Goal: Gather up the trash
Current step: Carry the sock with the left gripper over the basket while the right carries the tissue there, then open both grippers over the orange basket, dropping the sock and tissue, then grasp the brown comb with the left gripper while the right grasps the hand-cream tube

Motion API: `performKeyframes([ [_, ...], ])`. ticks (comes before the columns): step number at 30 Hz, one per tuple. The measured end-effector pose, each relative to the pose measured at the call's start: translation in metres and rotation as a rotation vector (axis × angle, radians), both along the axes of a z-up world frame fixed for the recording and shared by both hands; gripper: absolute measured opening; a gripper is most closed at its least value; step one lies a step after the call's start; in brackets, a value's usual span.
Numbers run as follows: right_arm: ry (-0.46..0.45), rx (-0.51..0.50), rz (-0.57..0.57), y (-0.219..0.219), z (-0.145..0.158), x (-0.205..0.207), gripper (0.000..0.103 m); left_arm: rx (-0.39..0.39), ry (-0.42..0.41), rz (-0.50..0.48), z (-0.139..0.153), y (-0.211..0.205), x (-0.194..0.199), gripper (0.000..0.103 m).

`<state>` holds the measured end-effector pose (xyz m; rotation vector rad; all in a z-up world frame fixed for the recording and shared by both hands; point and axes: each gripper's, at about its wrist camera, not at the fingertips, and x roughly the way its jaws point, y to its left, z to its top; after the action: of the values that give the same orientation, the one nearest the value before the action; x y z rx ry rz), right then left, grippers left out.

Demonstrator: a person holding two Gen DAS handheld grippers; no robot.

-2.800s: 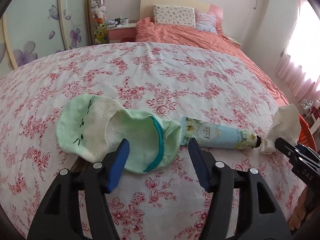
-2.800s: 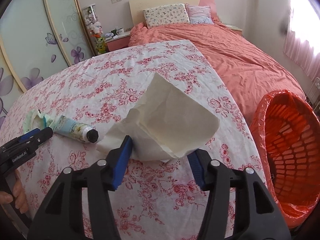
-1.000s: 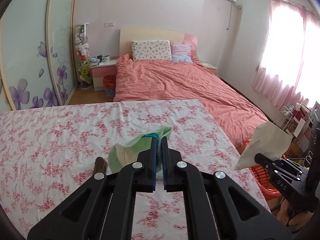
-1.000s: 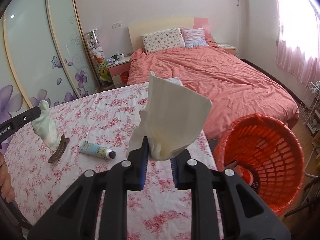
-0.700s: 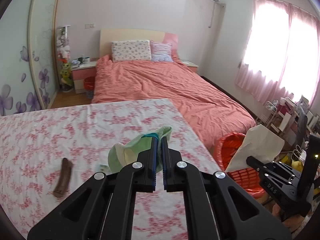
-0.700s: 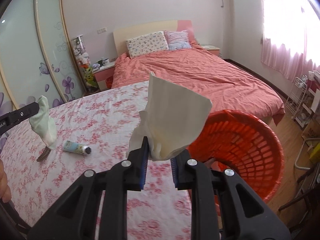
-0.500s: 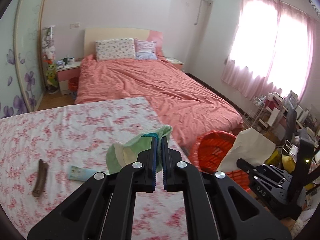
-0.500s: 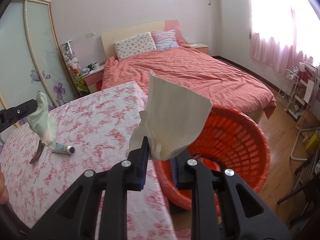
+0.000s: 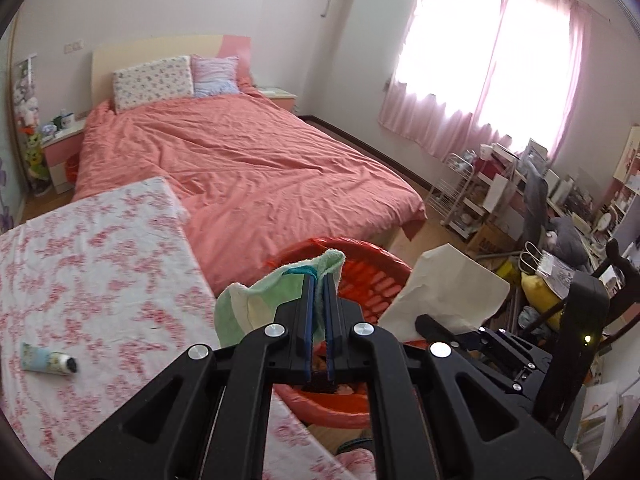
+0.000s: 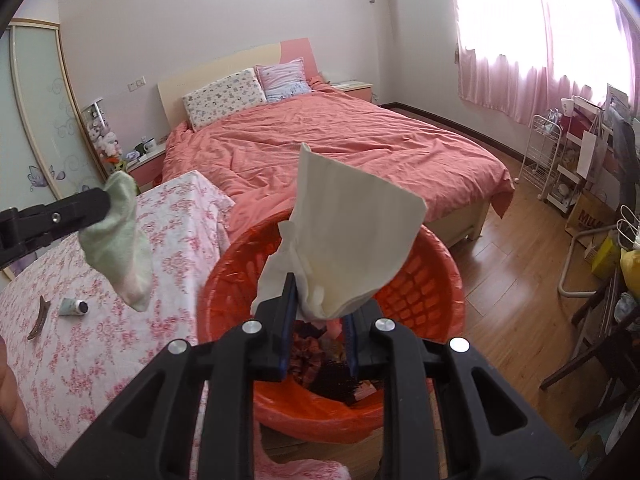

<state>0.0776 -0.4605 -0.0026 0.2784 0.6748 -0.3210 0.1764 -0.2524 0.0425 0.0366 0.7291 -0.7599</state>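
Left gripper (image 9: 318, 280) jaws pinch the green sock (image 9: 256, 304); right gripper (image 10: 318, 280) jaws clamp the tissue (image 10: 352, 240) over the red basket (image 10: 432, 280).

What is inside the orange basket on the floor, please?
In the orange basket, dark crumpled trash lies at the bottom. The right gripper and its white tissue cover the rest.

A bedroom in daylight: a bed (image 10: 340, 152) with a coral cover and two pillows (image 10: 244, 92) fills the frame's centre against a pale wall (image 10: 200, 12). Pink curtains (image 10: 552, 52) glow over the window at upper right. Wood floor (image 10: 520, 272) runs lower right, toward cluttered shelves (image 9: 500, 184). A flowered wardrobe door (image 10: 36, 128) stands at left.
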Motion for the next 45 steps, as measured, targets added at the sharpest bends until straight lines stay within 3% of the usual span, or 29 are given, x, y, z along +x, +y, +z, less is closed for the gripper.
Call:
performKeyframes([
  [8,0.009,0.019,-0.024,-0.027,-0.013,0.004,0.021,0.023,0.059,-0.045,-0.023,-0.037,0.004,0.005],
  [14,0.029,0.026,-0.03,-0.037,-0.026,0.012,0.021,0.095,0.041,-0.048,-0.037,-0.051,-0.003,0.005],
  [24,0.046,0.047,-0.026,-0.036,-0.035,0.021,0.025,0.14,0.09,-0.067,-0.05,-0.062,0.005,0.005],
  [25,0.046,0.059,-0.02,-0.037,-0.036,0.022,0.03,0.148,0.102,-0.07,-0.052,-0.063,0.006,0.007],
  [27,0.047,0.066,-0.014,-0.038,-0.037,0.023,0.034,0.162,0.108,-0.063,-0.055,-0.063,0.008,0.018],
  [29,0.052,0.058,-0.012,-0.037,-0.039,0.022,0.04,0.167,0.106,-0.047,-0.055,-0.059,0.009,0.041],
  [31,0.054,0.056,-0.015,-0.036,-0.04,0.02,0.048,0.172,0.099,-0.033,-0.054,-0.054,0.011,0.042],
  [37,0.053,0.04,-0.027,-0.03,-0.033,0.015,0.056,0.192,0.068,0.031,-0.047,-0.027,0.02,0.043],
  [45,0.046,-0.014,0.017,0.012,-0.012,0.017,0.062,0.219,0.029,0.176,-0.043,0.063,0.028,0.047],
])
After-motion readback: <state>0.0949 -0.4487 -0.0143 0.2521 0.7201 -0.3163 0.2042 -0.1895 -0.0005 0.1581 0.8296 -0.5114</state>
